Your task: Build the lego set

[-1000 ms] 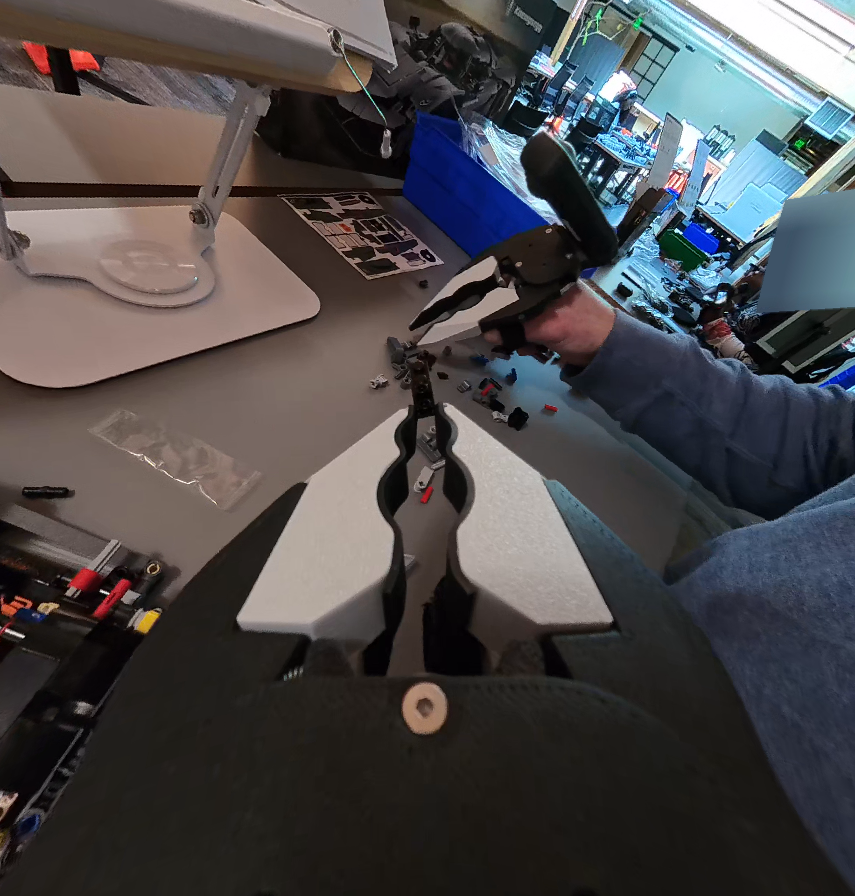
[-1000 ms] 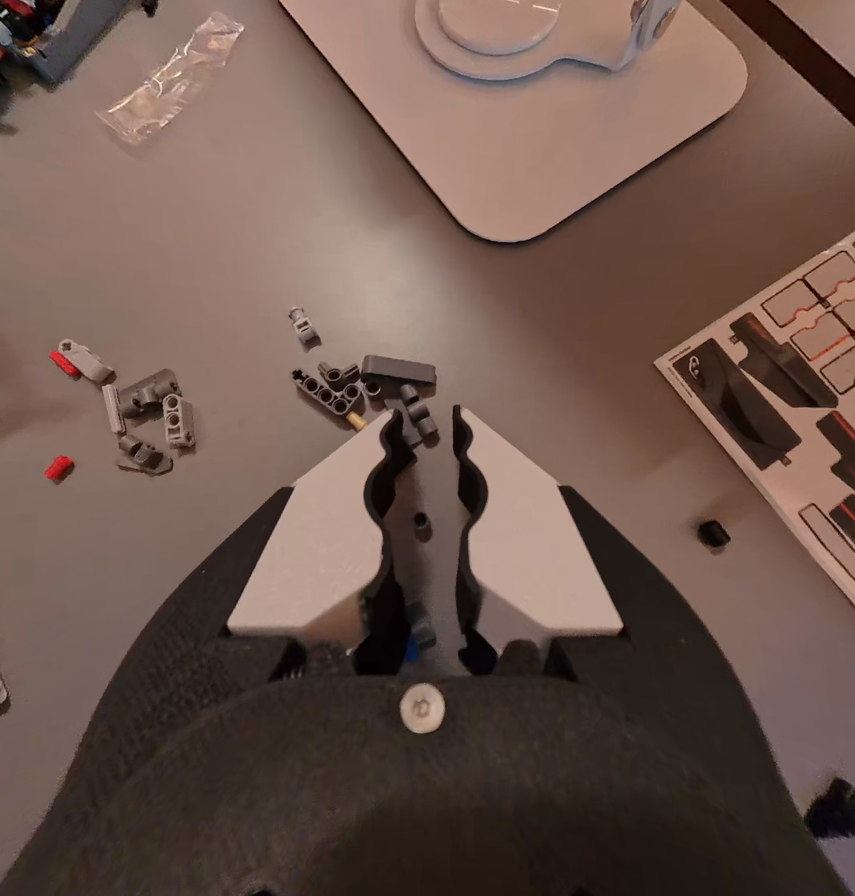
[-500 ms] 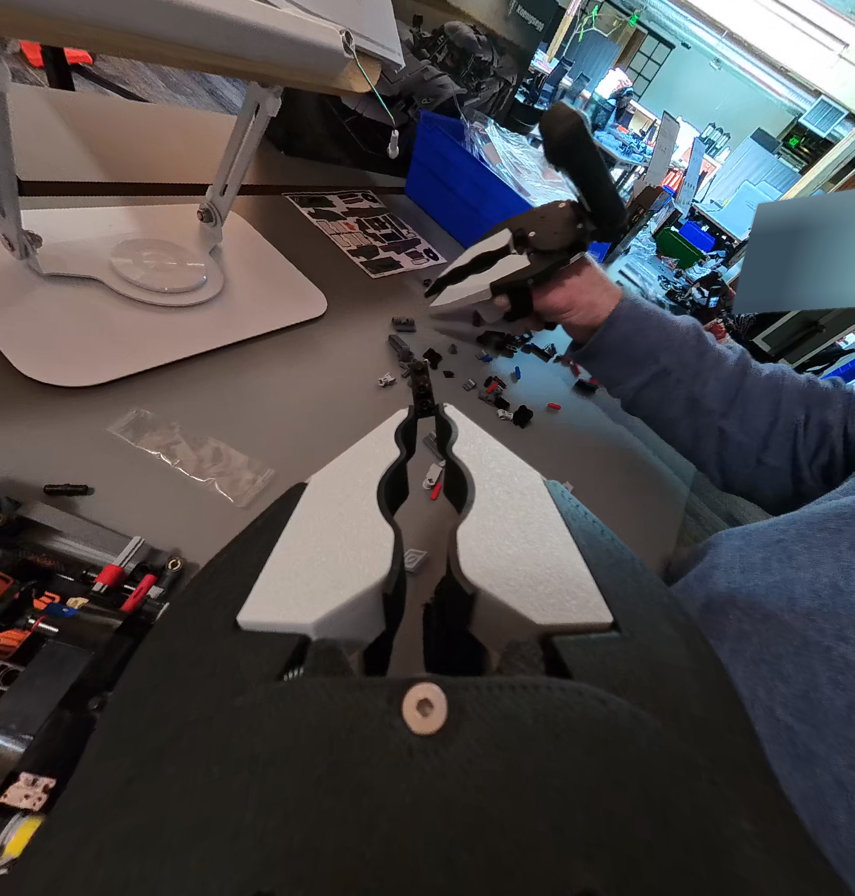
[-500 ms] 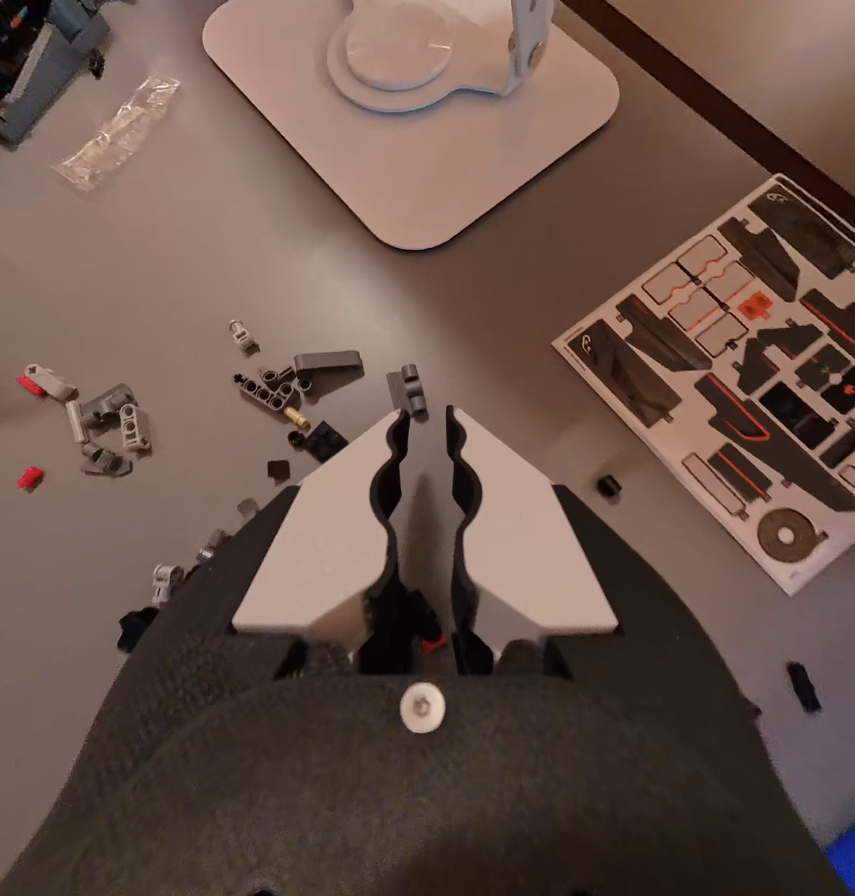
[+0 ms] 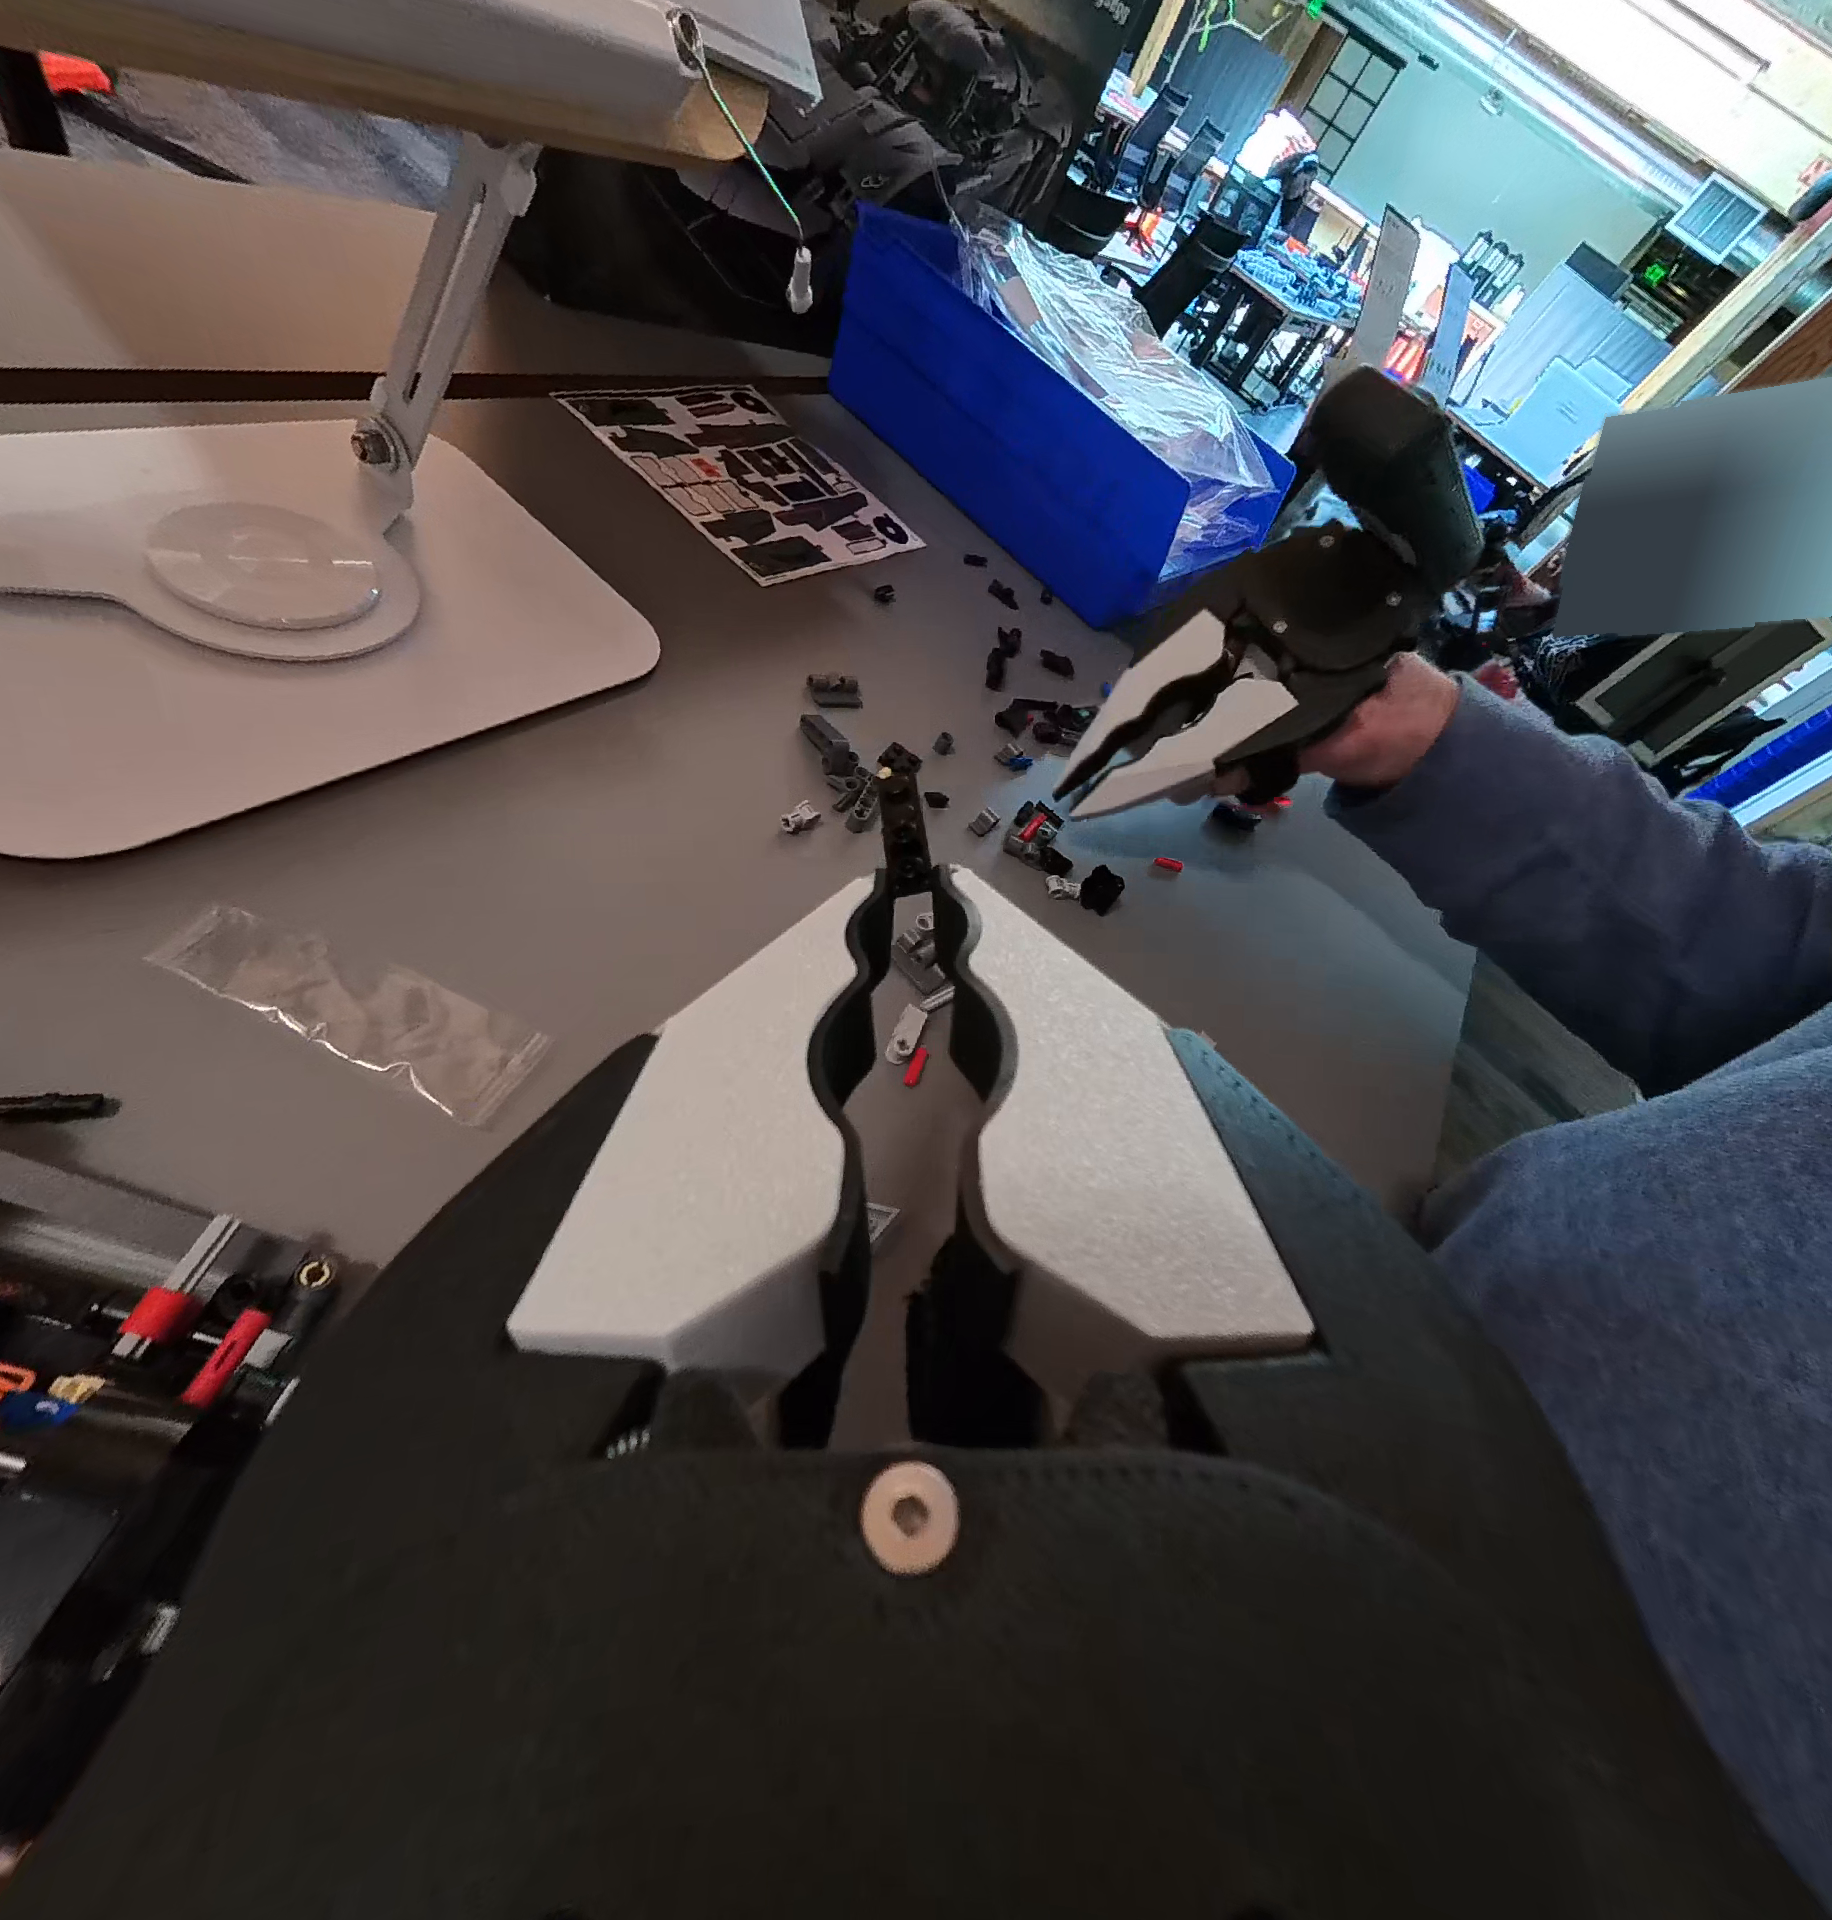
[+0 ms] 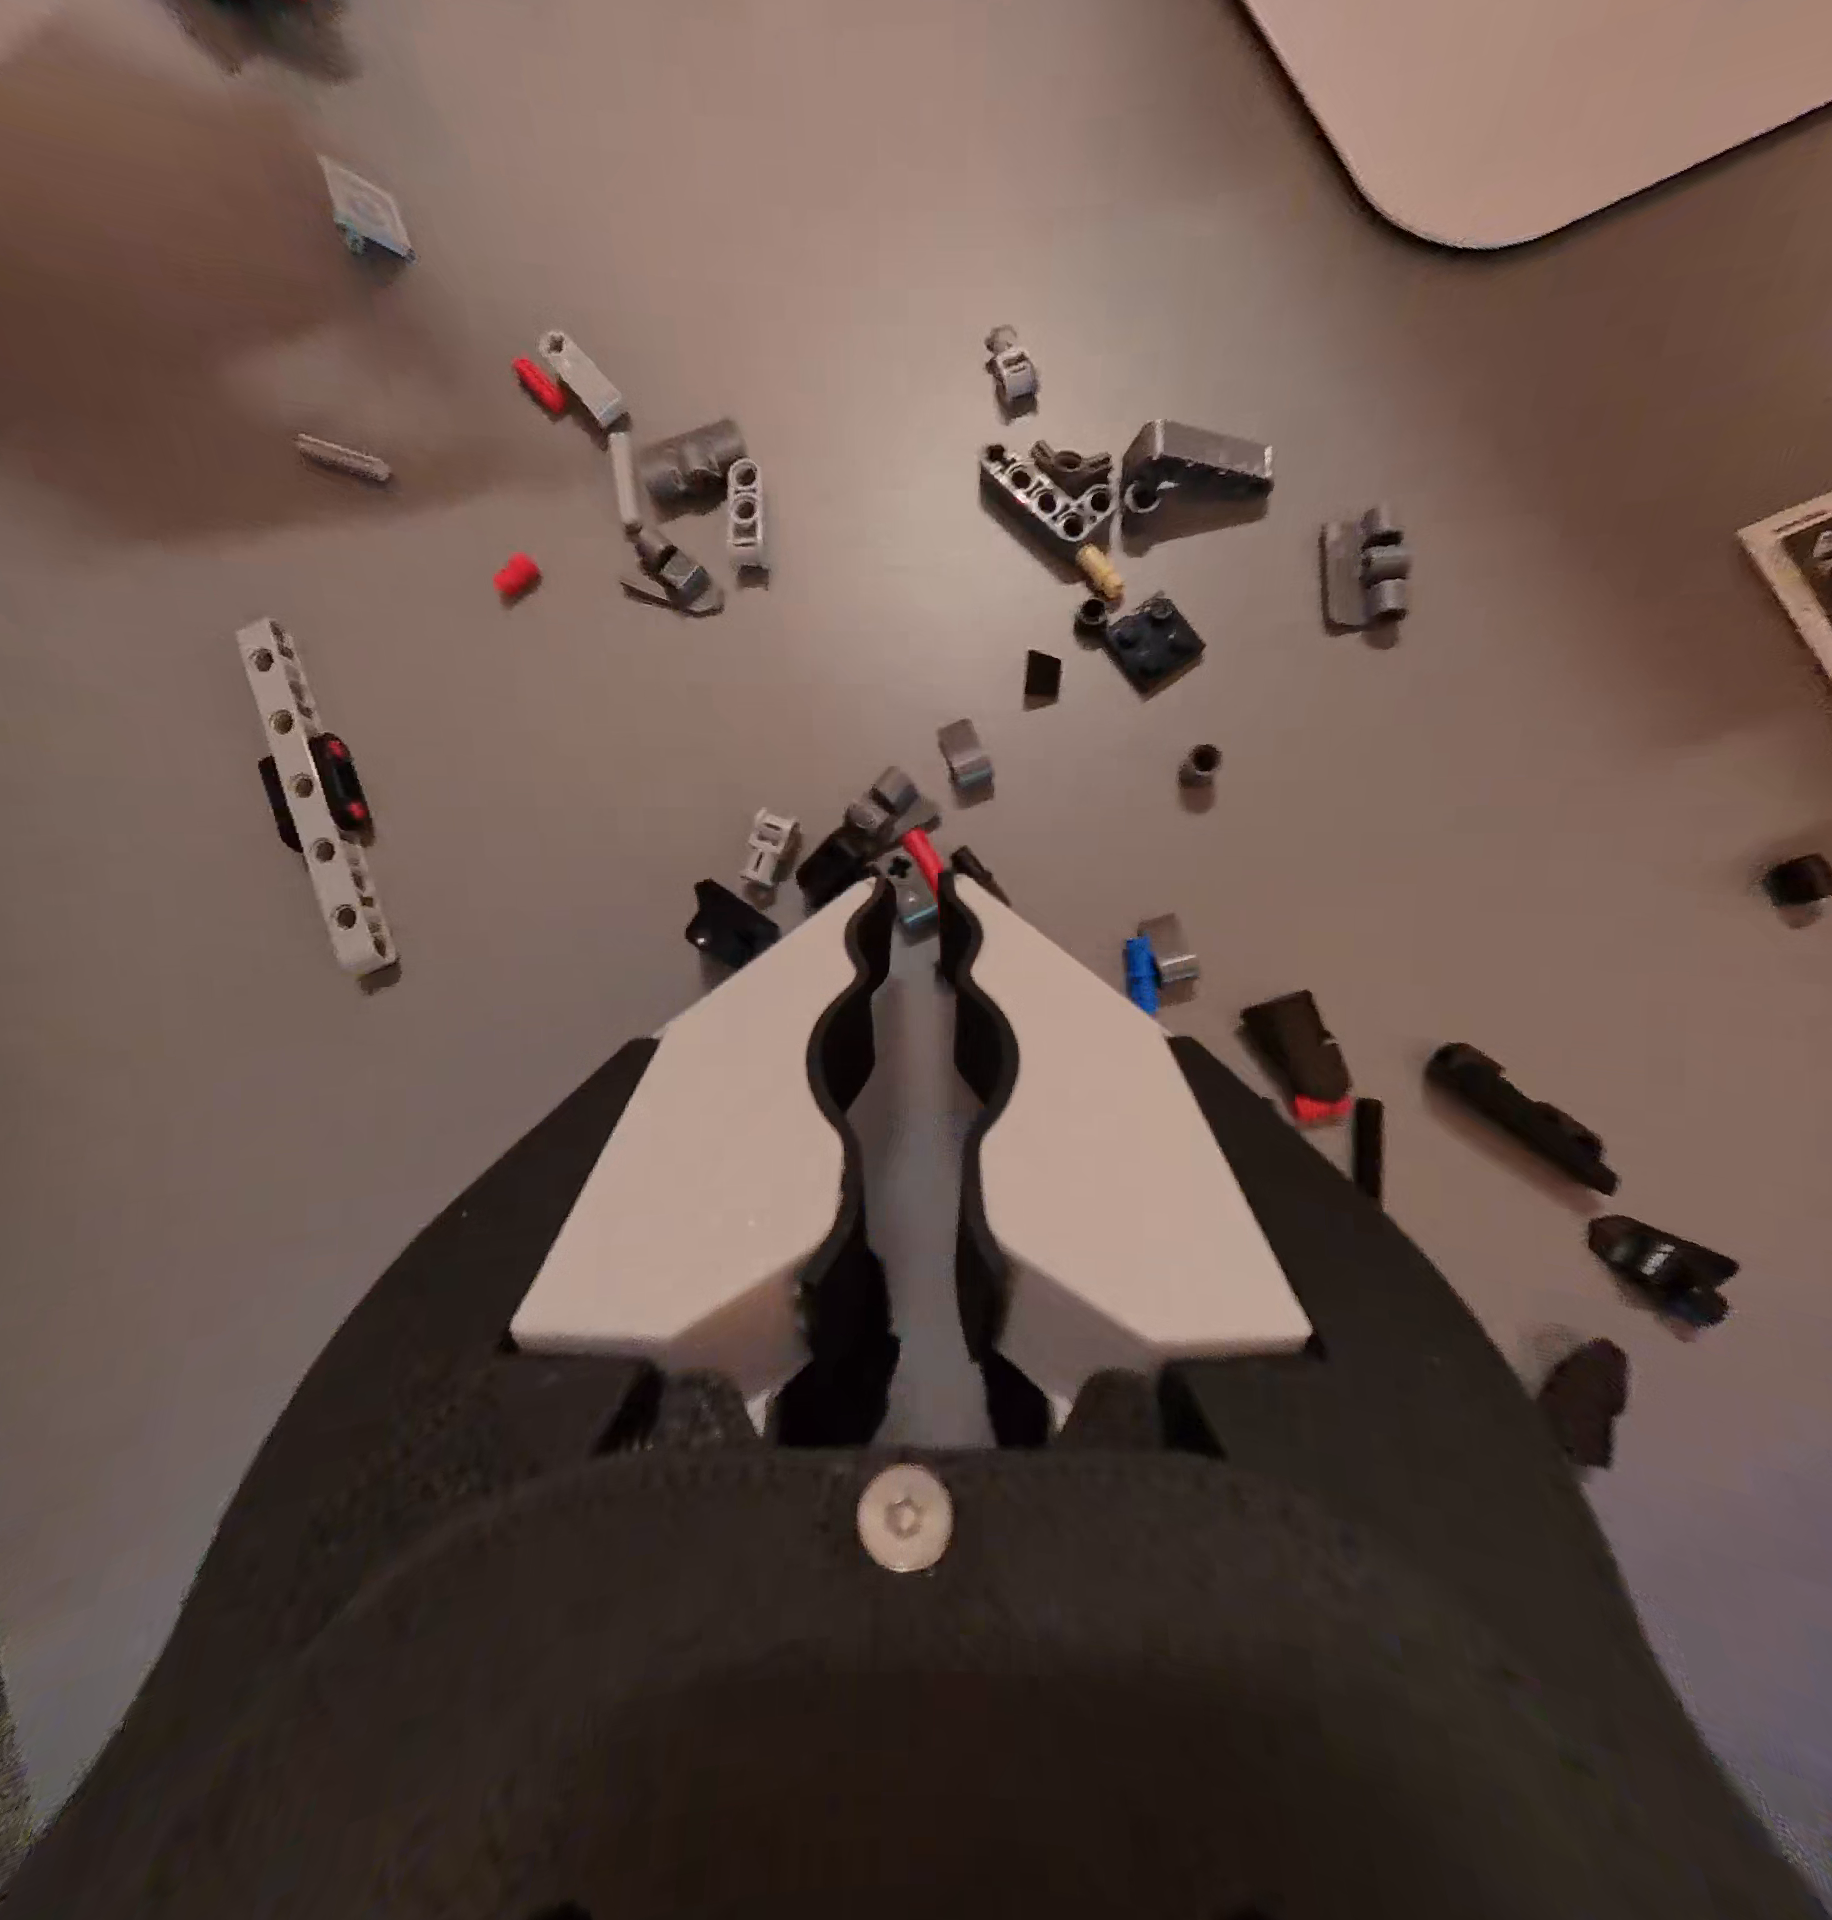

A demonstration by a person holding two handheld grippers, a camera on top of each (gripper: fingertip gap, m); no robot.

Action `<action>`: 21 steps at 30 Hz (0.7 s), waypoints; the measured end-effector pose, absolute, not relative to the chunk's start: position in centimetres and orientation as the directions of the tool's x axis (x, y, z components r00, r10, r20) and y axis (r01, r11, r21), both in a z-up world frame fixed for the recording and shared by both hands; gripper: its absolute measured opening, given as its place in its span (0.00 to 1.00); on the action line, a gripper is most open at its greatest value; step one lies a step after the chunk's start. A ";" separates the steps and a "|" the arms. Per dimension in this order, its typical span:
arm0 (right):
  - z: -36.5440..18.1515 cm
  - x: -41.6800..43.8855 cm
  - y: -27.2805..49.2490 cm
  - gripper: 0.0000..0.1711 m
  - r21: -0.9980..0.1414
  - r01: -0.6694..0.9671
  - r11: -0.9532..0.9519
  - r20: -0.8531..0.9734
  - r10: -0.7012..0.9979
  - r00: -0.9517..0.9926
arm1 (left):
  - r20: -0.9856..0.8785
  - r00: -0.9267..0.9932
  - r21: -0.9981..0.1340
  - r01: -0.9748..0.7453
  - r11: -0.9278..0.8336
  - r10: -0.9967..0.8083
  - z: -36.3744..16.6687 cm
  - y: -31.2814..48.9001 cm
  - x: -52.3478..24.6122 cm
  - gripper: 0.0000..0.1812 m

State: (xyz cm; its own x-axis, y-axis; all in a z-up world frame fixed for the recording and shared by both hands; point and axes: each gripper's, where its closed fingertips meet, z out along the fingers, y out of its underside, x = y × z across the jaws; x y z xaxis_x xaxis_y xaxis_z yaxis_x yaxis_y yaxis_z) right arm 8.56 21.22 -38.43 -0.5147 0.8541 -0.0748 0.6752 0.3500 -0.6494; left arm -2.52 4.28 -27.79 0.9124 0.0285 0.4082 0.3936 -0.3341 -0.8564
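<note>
Where bricks (image 6: 1057, 499) scatter, grey table (image 5: 579, 831), busy workshop

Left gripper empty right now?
No: the left gripper pinches a black studded Lego beam at its fingertips, above the table.

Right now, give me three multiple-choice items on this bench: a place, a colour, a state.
1. The sticker sheet lies: A on the table between the white stand base and the blue bin; B inside the bin; C on the floor.
2. The beam in the left claw is: A red; B white; C black.
3. The left claw is: A wide open; B shut on the beam; C out of view.

A: it lies flat between them. C: a dark piece juts past the tips. B: both tips pinch it.
</note>
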 end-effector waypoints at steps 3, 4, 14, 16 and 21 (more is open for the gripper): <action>-39.5 9.2 20.9 0.02 -0.602 0.699 0.386 -0.067 0.848 -0.526 | 0.408 0.913 -0.856 0.392 -0.337 0.024 -27.8 4.5 -2.3 0.03; -39.1 8.9 20.9 0.03 -0.614 0.694 0.375 -0.064 0.853 -0.518 | 0.407 0.913 -0.857 0.391 -0.337 0.023 -27.7 4.6 -2.3 0.03; -38.1 -1.0 21.2 0.13 -0.646 0.760 0.070 -0.164 0.960 -0.228 | 0.407 0.913 -0.863 0.388 -0.322 0.010 -27.4 5.1 -1.2 0.03; -39.0 -1.7 20.9 0.15 -0.602 0.795 0.067 -0.183 0.958 -0.220 | 0.405 0.914 -0.864 0.388 -0.321 0.016 -27.3 4.7 -1.1 0.03; -39.5 -3.5 18.9 0.15 -0.589 0.803 0.091 -0.265 0.917 -0.298 | 0.419 0.907 -0.859 0.412 -0.304 0.046 -27.4 3.4 -1.3 0.03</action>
